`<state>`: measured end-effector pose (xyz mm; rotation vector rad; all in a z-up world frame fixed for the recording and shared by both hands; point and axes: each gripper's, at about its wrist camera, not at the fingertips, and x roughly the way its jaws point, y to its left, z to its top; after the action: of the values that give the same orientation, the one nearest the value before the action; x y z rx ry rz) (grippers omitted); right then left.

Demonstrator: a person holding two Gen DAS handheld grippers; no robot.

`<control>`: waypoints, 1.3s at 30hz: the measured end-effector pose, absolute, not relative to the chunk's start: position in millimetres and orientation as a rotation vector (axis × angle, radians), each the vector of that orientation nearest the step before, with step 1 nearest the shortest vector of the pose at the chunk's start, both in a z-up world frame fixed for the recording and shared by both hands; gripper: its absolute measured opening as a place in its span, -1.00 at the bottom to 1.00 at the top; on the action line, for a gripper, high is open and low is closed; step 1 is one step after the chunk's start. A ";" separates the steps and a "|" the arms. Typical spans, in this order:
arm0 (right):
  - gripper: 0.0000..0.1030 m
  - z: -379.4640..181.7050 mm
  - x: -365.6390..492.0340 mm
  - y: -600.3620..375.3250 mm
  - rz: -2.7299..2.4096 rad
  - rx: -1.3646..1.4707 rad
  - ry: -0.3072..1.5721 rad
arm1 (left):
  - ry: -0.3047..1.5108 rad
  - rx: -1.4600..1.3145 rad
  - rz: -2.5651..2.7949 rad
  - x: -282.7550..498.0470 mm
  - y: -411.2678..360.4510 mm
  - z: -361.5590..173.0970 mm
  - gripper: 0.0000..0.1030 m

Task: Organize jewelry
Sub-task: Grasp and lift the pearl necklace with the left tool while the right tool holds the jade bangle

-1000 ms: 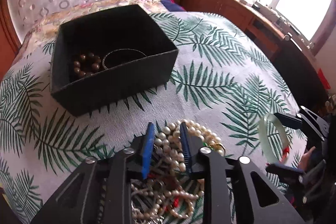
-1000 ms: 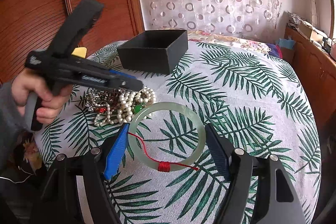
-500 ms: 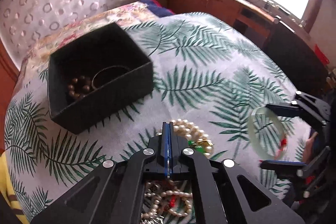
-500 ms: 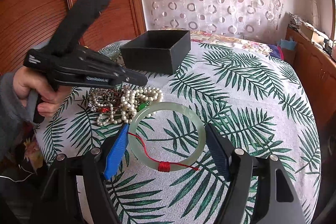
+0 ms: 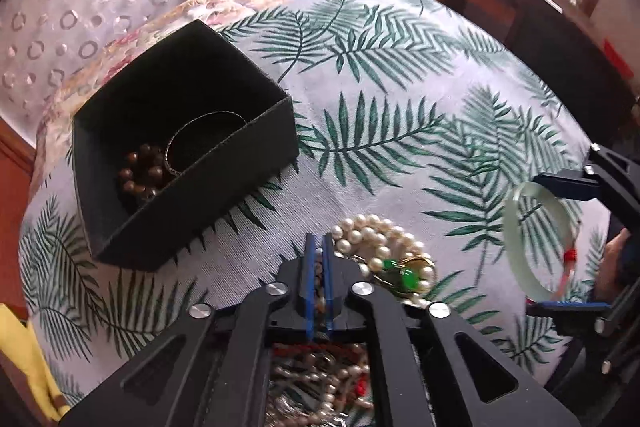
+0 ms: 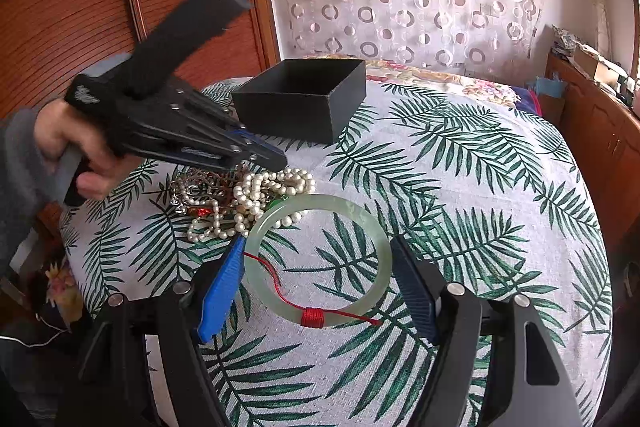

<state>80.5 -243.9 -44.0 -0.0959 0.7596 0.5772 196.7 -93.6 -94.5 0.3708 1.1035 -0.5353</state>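
Left wrist view: the left hand-held gripper (image 5: 319, 247) had snapped shut half a second earlier and was now opening slightly, a thin strand seemingly between its narrow jaws, so a lift toward the box (image 5: 182, 143) at 10 o'clock looked begun. Beads (image 5: 142, 173) lay inside. The pearls (image 5: 376, 239) sat at 1 o'clock.

Right wrist view: the right hand-held gripper (image 6: 320, 283) stayed unmoved, holding the bangle (image 6: 318, 259) widthways. The pile (image 6: 240, 195) at 11 o'clock was tangled and might drag along.

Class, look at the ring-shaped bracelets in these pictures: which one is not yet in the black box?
The pale green jade bangle with red thread, held in the right gripper. The brown bead bracelet and thin metal bangle already lie inside the black box.
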 end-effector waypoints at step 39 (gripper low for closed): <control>0.45 10.5 87.3 -251.4 0.548 -0.124 0.653 | 0.614 0.165 -0.562 130.7 -76.0 80.8 -0.87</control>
<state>87.3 -251.4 10.5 -0.1242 0.6525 0.5484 130.7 -76.0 80.8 0.1651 0.6141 -0.5622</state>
